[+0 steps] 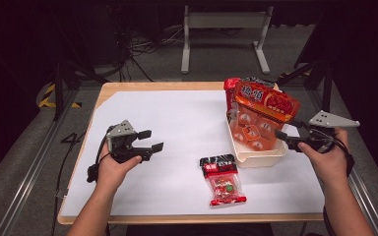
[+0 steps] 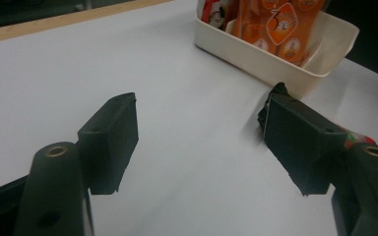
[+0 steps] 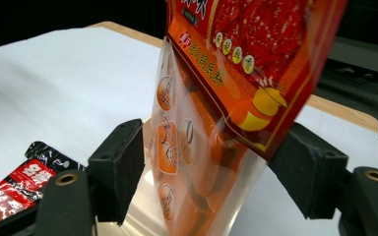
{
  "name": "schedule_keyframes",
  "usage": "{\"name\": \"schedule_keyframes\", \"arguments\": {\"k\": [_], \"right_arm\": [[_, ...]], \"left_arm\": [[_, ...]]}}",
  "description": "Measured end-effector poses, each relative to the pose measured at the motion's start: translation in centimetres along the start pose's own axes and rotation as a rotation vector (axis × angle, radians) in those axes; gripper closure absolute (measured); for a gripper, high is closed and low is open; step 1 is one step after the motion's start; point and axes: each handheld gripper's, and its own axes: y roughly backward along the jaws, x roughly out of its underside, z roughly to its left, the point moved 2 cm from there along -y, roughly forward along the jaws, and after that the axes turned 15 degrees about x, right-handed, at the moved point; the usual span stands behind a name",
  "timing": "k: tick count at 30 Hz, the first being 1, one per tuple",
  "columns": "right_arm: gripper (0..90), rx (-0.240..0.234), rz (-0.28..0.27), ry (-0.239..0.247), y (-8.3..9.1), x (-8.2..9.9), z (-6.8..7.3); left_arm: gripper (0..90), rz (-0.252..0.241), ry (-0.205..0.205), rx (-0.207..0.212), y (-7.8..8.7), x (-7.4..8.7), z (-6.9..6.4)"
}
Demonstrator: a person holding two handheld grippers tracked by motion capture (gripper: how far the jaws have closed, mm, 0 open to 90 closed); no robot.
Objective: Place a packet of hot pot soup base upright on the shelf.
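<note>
A tall orange snack bag [image 1: 254, 125] with a red printed top stands upright in a white bin [image 1: 261, 155] at the table's right side. My right gripper [image 1: 288, 129] is at the bin's right edge. In the right gripper view its jaws [image 3: 206, 152] stand open on either side of that bag [image 3: 211, 123], with a gap on the left side. A small red packet [image 1: 222, 179] with a black top lies flat in front of the bin. My left gripper [image 1: 153, 139] hovers open and empty over the left of the white sheet, its jaws [image 2: 202, 128] pointing toward the bin [image 2: 256, 69].
Another red bag [image 1: 231, 88] stands at the back of the bin. A white sheet [image 1: 177, 113] covers most of the wooden table. Metal frame rails run along both sides, and a stand's legs [image 1: 224, 22] rise beyond the far edge.
</note>
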Motion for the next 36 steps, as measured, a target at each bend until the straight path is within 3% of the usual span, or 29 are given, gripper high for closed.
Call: {"name": "schedule_keyframes", "arguments": {"k": [6, 12, 15, 19, 23, 26, 30, 36], "right_arm": [[31.8, 0.025, -0.023, -0.017, 0.9, 0.2, -0.3], [31.8, 0.05, -0.049, -0.013, 1.9, 0.0, 0.2], [31.8, 0.038, -0.072, -0.005, 2.2, -0.3, 0.9], [31.8, 0.014, -0.096, 0.006, 2.2, -0.6, 1.8], [32.0, -0.007, -0.108, 0.025, 2.1, -1.0, 2.6], [32.1, -0.018, -0.115, 0.033, 2.2, -1.1, 3.0], [32.6, -0.025, -0.12, 0.04, 2.2, -1.2, 3.2], [32.7, -0.038, -0.123, 0.039, 2.1, -1.2, 3.4]], "left_arm": [[28.7, -0.002, -0.036, 0.038, -1.2, -0.5, -0.8], [23.4, 0.049, -0.052, 0.068, -3.0, -1.1, -2.0], [21.0, 0.066, -0.064, 0.084, -4.1, -1.4, -2.4], [16.6, 0.063, -0.038, 0.097, -5.2, -1.5, -2.8], [14.4, 0.052, -0.041, 0.137, -6.5, -1.7, -3.1], [15.3, 0.045, -0.022, 0.173, -7.6, -1.6, -3.0], [25.3, 0.034, -0.016, 0.183, -8.5, -1.5, -2.9], [32.7, 0.05, 0.003, 0.198, -10.1, -1.0, -2.4]]}}
